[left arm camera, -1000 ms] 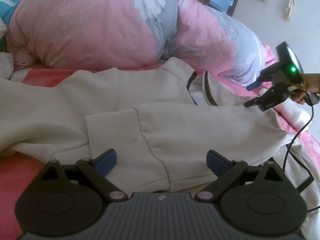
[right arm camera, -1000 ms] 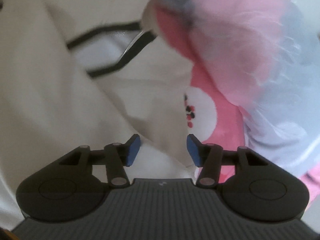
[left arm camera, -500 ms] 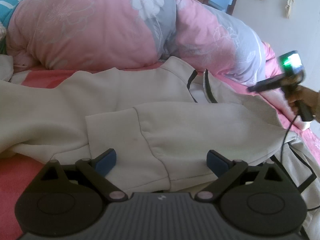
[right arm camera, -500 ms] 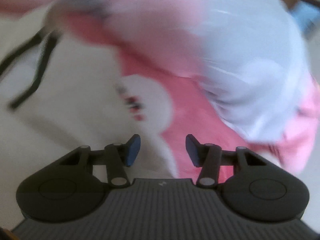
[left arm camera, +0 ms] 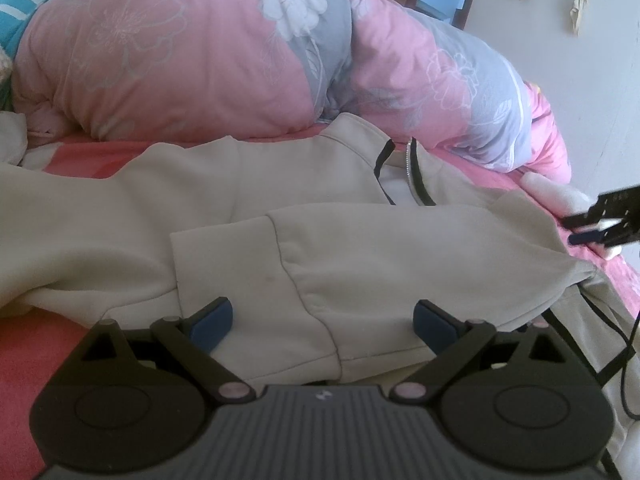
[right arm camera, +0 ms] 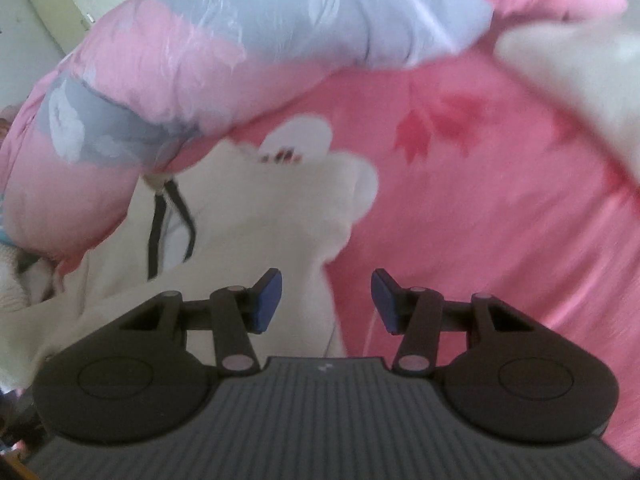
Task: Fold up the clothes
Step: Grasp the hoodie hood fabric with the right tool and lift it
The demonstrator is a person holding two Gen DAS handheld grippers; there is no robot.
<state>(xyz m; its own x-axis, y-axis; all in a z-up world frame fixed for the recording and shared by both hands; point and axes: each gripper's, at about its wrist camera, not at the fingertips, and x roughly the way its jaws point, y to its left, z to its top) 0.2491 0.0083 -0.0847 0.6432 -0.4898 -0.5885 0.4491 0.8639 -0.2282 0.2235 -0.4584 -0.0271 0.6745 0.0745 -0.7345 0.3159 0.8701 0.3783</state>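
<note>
A cream zip-up jacket [left arm camera: 360,248] lies spread on the pink bed, one sleeve folded across its front and the black-edged zipper [left arm camera: 412,172] near the collar. My left gripper [left arm camera: 324,322] hovers over the sleeve's cuff end, jaws wide open and holding nothing. My right gripper [left arm camera: 574,229] shows at the far right edge, beside the jacket's right shoulder. In the right wrist view the right gripper [right arm camera: 326,302] is open above the jacket's edge [right arm camera: 260,220]. Cloth lies below the left pad, and the pads do not press on it.
A puffy pink and grey floral duvet [left arm camera: 200,60] is heaped along the far side of the bed, right behind the collar. Pink sheet [right arm camera: 480,220] lies to the right of the jacket. A black cable [left arm camera: 624,340] trails over the jacket's right side.
The right gripper has rolled and swung to the right edge of the left wrist view. Its own view went from the duvet to the jacket's edge and sheet. The left gripper kept still.
</note>
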